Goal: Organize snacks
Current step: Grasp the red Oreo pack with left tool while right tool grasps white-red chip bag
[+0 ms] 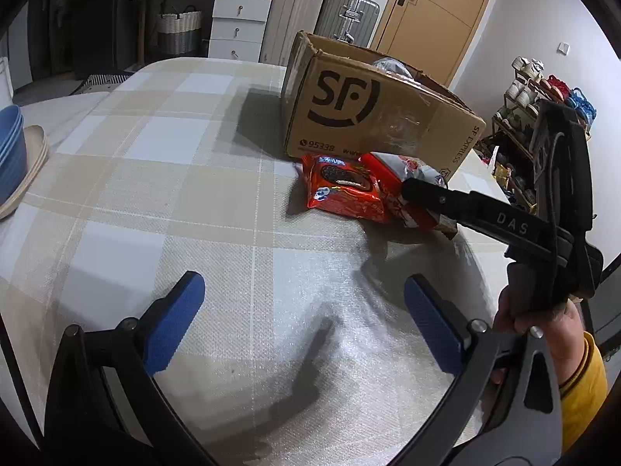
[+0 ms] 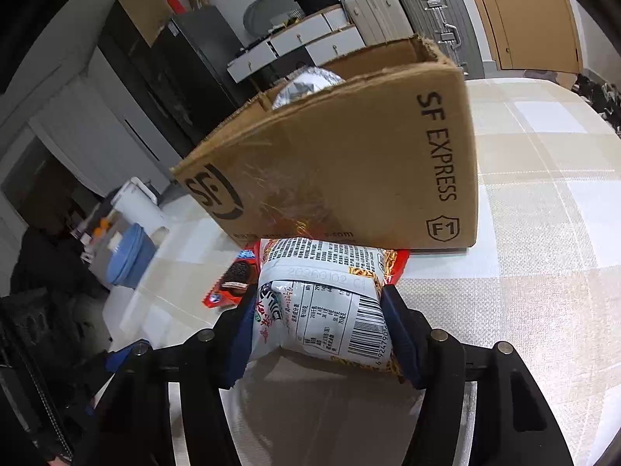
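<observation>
The white noodle-snack packet [image 2: 322,310] lies low in the centre of the right wrist view, just in front of the cardboard box [image 2: 349,163] and beside the red cookie packet [image 2: 233,279] at its left; it looks light, puffy and crinkly, its contents probably brittle, so a gentle squeeze across its middle suits it better than a pinch at the slick sealed ends. The right gripper [image 2: 318,334] has its blue pads pressed on the packet's two sides. The left gripper [image 1: 302,318] hangs wide apart and empty over the checked tablecloth [image 1: 155,136].
</observation>
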`<state>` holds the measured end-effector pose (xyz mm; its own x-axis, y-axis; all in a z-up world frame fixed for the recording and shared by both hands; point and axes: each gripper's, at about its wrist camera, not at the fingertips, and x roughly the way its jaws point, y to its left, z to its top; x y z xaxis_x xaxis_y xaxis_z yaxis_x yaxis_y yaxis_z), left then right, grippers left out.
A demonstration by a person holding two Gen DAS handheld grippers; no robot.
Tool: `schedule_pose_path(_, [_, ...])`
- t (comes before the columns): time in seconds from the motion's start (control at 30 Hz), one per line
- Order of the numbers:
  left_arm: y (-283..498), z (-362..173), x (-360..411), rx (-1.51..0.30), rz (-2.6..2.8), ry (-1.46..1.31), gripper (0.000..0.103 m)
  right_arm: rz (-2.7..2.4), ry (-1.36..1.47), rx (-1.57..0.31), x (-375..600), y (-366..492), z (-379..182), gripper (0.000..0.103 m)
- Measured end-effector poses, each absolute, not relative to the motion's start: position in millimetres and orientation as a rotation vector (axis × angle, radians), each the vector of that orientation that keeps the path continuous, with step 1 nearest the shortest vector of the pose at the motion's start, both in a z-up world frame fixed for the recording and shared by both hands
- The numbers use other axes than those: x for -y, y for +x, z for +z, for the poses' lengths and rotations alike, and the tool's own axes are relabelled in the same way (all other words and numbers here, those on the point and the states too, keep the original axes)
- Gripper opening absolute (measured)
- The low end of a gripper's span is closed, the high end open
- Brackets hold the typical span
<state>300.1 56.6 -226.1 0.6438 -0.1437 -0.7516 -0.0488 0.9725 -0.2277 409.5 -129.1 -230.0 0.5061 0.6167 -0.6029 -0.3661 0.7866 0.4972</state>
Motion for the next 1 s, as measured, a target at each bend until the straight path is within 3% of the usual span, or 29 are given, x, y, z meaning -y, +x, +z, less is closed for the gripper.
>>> schedule_pose_path(0.43, [337.7, -213.0, -55.3, -0.883, -0.013, -0.172, 0.103, 0.639, 0.474, -0.621, 197.5, 332.0, -204.9, 0.062])
schedule_pose_path(0.83, [427.0, -238.6, -20.3, -1.008, -0.023, -0.119, 0.102, 0.663, 0.498, -0.615, 206.3, 326.5, -204.8, 0.062])
schedule_pose_path(1.0, [436.2, -242.0, -14.3, -1.025, 0.008, -0.052, 0.084, 0.656, 0.513, -0.623, 208.5, 330.0, -207.1, 0.062])
